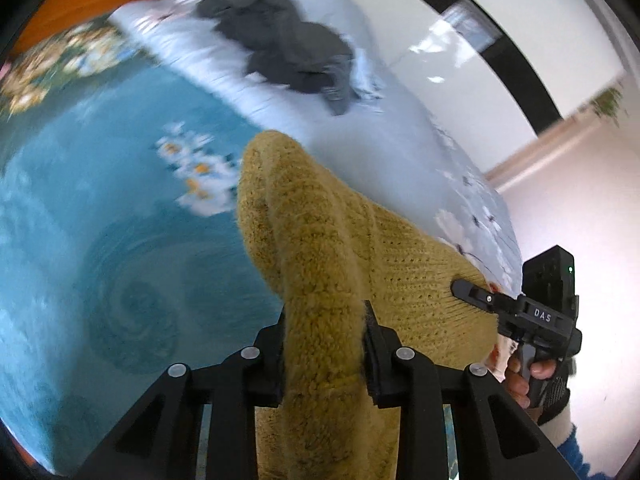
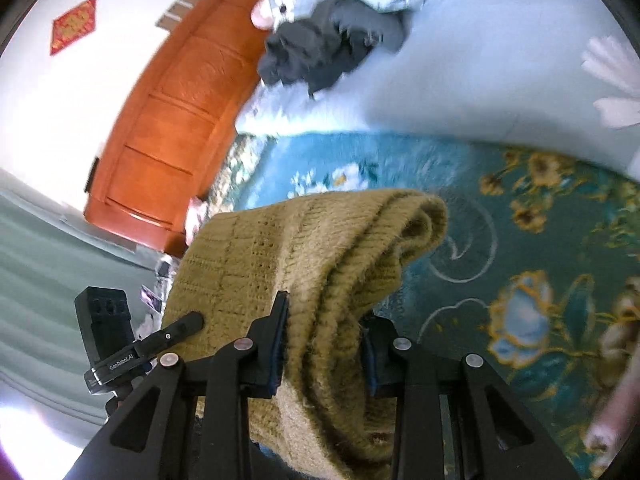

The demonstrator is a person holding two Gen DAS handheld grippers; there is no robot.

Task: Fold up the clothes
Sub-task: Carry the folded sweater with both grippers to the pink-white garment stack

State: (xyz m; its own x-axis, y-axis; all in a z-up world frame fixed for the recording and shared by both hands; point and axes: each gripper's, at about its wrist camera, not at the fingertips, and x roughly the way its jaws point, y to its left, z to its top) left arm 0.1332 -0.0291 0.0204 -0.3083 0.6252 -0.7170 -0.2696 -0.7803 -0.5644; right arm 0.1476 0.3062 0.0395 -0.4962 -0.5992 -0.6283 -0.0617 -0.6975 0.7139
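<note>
A mustard-yellow knitted sweater (image 1: 320, 240) hangs bunched between both grippers above the bed. My left gripper (image 1: 325, 344) is shut on one thick fold of it. My right gripper (image 2: 324, 340) is shut on another fold of the sweater (image 2: 304, 248). In the left wrist view the right gripper (image 1: 472, 292) shows at the right, its tip against the knit. In the right wrist view the left gripper (image 2: 188, 324) shows at the lower left, touching the sweater's edge.
A teal floral bedspread (image 1: 100, 240) covers the bed below. A pale blue quilt (image 2: 480, 72) lies further off, with a dark grey garment (image 2: 320, 48) crumpled on it. An orange wooden headboard (image 2: 168, 128) stands behind. White floor (image 1: 580, 200) lies beside the bed.
</note>
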